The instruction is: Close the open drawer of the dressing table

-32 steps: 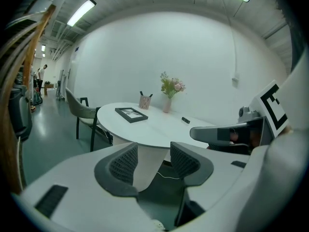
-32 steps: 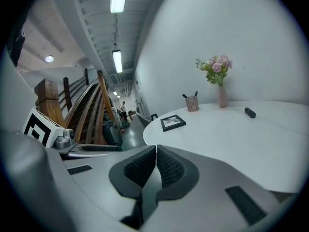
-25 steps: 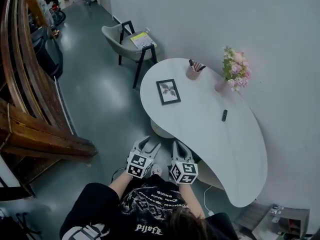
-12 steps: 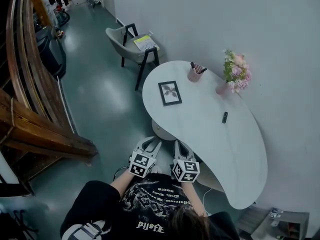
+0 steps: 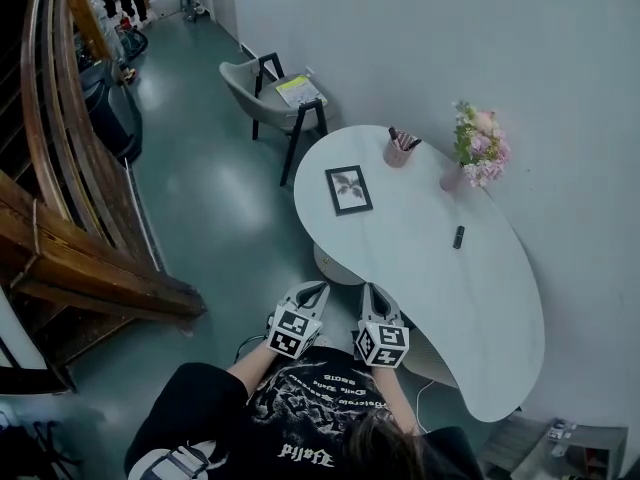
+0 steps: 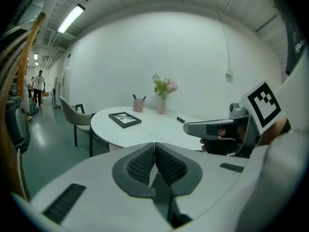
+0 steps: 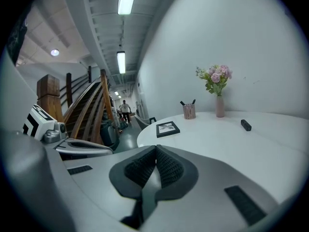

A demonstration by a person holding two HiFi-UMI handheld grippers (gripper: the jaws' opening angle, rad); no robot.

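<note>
Dressing table (image 5: 480,318) on the right; its drawer shows in no view, so open or closed is undecided. Left hand-held gripper (image 5: 314,290): jaws have just been closing, now together, empty. Right hand-held gripper (image 5: 374,290): jaws together, empty. Both are near the table's near edge.

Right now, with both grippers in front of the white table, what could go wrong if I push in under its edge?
The left gripper, jaws just closed on nothing, and the shut right gripper sit near the table edge. The drawer isn't clearly visible from above, so a blind push may hit that edge. A jolt could tip the flower vase. The white cable trailing beside you could snag a foot.
</note>
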